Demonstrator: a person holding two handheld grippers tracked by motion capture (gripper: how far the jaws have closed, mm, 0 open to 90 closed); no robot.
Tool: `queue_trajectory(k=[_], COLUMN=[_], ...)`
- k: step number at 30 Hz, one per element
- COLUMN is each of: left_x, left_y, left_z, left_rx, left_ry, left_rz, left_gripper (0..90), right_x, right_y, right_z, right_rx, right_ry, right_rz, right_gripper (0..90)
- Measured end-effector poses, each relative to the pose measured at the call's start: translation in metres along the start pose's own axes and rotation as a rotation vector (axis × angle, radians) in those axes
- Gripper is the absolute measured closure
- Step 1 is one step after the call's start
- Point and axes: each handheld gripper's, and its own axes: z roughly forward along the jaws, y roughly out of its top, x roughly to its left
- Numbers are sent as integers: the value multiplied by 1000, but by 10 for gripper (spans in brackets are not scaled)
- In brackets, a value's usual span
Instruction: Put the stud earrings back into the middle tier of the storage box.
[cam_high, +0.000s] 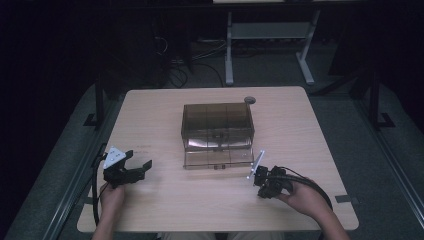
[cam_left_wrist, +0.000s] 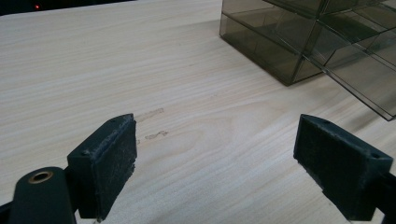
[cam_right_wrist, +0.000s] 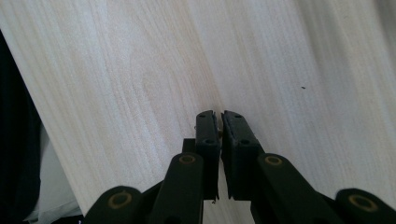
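Note:
A smoky transparent drawer box (cam_high: 217, 125) stands mid-table, its bottom drawer (cam_high: 218, 158) pulled out toward me; its corner (cam_left_wrist: 280, 51) shows in the left gripper view. My left gripper (cam_high: 140, 161) rests on the table at the front left, open, its pads (cam_left_wrist: 109, 163) wide apart with only bare wood between them (cam_left_wrist: 215, 154). At the front right of the box my right gripper (cam_high: 262, 191) is held low over the table. Its jaws (cam_right_wrist: 219, 116) are pressed together on a tiny brass-coloured piece (cam_right_wrist: 219, 125), too small to identify.
The light wooden table (cam_high: 165, 110) carries a small round grey disc (cam_high: 249, 100) behind the box. The near table edge and the person's clothing lie at the left of the right gripper view. A desk frame (cam_high: 270, 35) stands on the dark floor beyond.

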Motion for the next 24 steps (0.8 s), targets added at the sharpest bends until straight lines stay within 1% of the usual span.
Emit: queue_trajectory(k=[9, 17, 24], left_x=[0, 0, 0], left_y=[0, 0, 0], left_z=[0, 0, 0], left_rx=[1, 4, 1], left_ry=[0, 0, 0], left_rz=[-1, 0, -1], left_gripper=[128, 128, 128], right_x=[-2, -8, -17], right_y=[2, 9, 16], right_z=[-7, -26, -39], right_rx=[-26, -82, -123], right_ry=[-3, -13, -6], right_rz=[-1, 2, 6], right_gripper=[848, 848, 849])
